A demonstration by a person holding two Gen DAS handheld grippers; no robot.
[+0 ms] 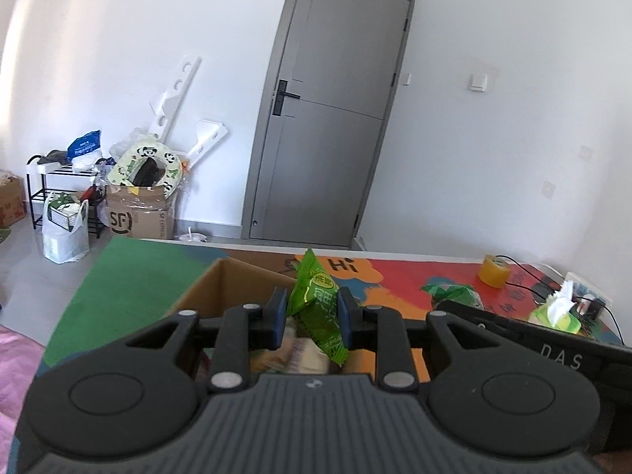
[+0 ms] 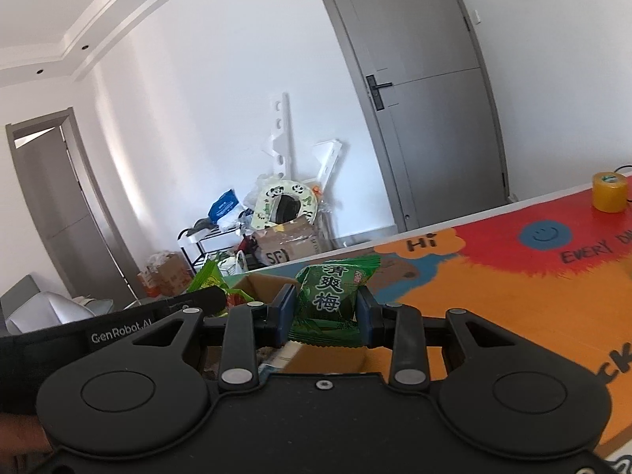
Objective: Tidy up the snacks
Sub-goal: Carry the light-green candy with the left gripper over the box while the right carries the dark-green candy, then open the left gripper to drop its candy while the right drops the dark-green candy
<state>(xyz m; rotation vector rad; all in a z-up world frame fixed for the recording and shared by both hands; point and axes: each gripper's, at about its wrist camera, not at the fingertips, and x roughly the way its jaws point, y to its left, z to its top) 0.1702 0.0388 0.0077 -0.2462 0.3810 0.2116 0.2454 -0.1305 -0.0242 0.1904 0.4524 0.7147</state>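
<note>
Both snack packets are up in the air right now, one per hand. The left hand-held gripper point(image 1: 312, 318) is pinched nearly closed on a bright green snack packet point(image 1: 316, 308), which stands tall and a bit tilted between the blue pads point(image 1: 281, 316). The right hand-held gripper point(image 2: 327, 316) is clamped just as narrowly on a darker green plum candy packet point(image 2: 330, 296), gripped across its middle with the printed face toward the camera.

Right under and just beyond both of them sits an open cardboard box point(image 1: 233, 276) on the colourful desk point(image 1: 399, 276). Looking past the left gripper you can make out more wrapped snacks down in the box, though they're blurry. In the right wrist view the other gripper's black body shows off to the left, so the two hands are close side by side over the same box.

My read: this is the carry step, snacks grabbed and not yet put anywhere. Whether they're going into the box or coming out of it I honestly can't tell.

The next move needs a clear drop spot and each hand releasing gently, since these thin wrappers are slippery and can slide or flop sideways.

Farther out on the desk there's a roll of yellow tape point(image 1: 494, 270), a tissue pack point(image 1: 557, 310) and some cables on the right.
</note>
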